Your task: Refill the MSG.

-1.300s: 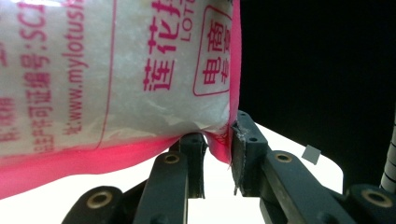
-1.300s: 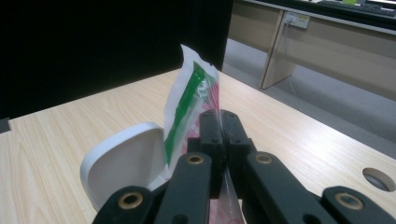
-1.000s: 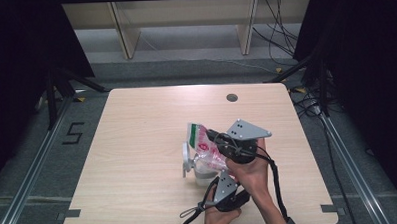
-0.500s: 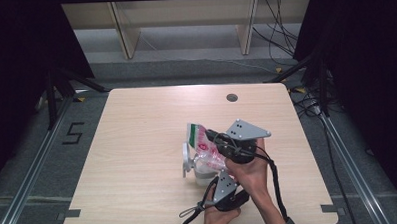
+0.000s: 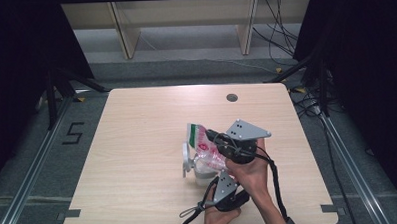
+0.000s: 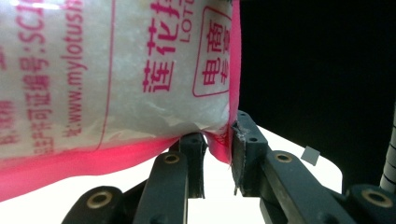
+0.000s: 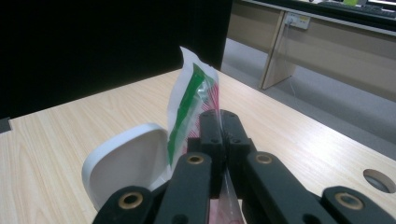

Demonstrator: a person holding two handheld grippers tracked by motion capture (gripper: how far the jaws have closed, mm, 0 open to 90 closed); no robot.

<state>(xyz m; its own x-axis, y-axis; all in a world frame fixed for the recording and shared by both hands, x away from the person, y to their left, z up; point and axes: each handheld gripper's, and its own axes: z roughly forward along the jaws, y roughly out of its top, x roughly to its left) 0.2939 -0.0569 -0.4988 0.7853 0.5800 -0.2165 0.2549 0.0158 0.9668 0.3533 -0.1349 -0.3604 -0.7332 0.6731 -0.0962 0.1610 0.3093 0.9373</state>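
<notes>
One plastic bag (image 5: 203, 144), one white container (image 5: 194, 164), table (image 5: 138, 159) at 5 o'clock. Right gripper (image 7: 219, 122) clamped on bag top; left gripper (image 6: 215, 147) pinching bag's pink edge, hands close together.

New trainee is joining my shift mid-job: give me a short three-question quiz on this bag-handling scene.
1. True or false: the right gripper is shut on the bag.
2. What colour is the lid beside the bag?
3. Where does the left gripper hold the bag: A, its pink bottom edge; B, its green strip?

Key: 1 true; 2 white; 3 A.
</notes>
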